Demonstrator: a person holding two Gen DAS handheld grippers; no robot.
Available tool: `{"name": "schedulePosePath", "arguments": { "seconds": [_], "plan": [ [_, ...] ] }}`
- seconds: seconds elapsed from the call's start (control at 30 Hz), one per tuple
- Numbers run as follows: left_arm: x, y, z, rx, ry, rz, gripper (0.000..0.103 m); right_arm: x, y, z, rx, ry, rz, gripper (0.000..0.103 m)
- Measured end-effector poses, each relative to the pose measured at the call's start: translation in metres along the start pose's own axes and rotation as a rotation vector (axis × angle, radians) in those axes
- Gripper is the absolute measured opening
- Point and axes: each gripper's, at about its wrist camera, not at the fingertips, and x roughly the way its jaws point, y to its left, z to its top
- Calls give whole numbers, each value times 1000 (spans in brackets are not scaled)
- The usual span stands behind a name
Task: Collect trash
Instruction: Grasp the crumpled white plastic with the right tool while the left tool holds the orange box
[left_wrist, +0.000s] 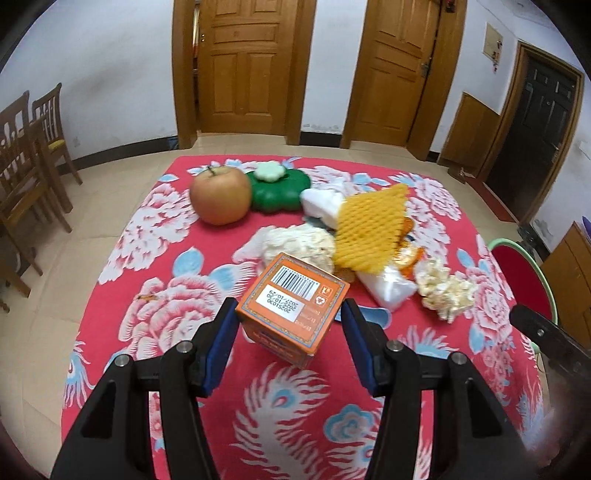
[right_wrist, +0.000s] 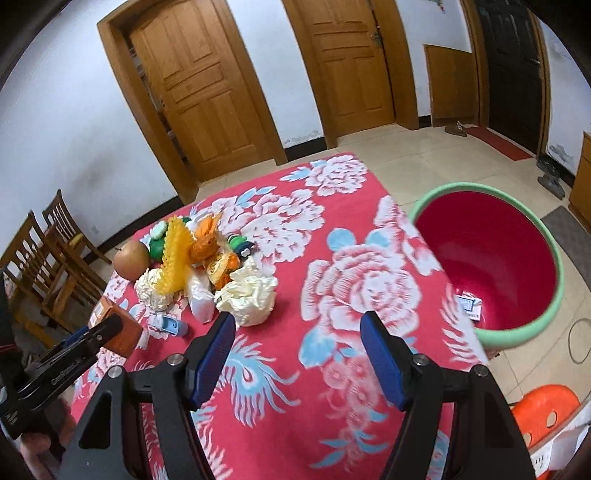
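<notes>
1. Table (left_wrist: 122, 236) with a red floral cloth takes up most of both views, all the trash sits on it.
2. Big red bin with a green rim (right_wrist: 546, 258) stands on the floor just off the table's right edge, some small white packet lying inside.
3. Left gripper (left_wrist: 290, 314) is clamped on the orange box (left_wrist: 291, 306). Both blue pads press its sides and the box is tilted, lifted off the cloth near the table's front.
4. Right gripper (right_wrist: 297, 325) has its fingers wide apart with nothing between them, only cloth below.
5. Trash pile mid-table: yellow foam net (left_wrist: 369, 229), crumpled tissue (right_wrist: 247, 295), a clear plastic bag (left_wrist: 388, 288), orange peels.
6. Apple (left_wrist: 220, 195) just beside a green flower-shaped container (left_wrist: 280, 192) at the far side.
</notes>
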Motion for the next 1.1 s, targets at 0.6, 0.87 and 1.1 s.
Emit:
{"name": "schedulePosePath", "arguments": {
  "seconds": [0.6,0.87,1.1],
  "plan": [
    [19,13,0,-26,31,20,57,66,21,2,-23,76,39,18],
    [8,4,2,-11,9,7,57,46,13,0,-3,36,60,15],
    [-4,-15,5,16,-12,-21,57,13,-7,0,35,-38,53,15]
  ]
}}
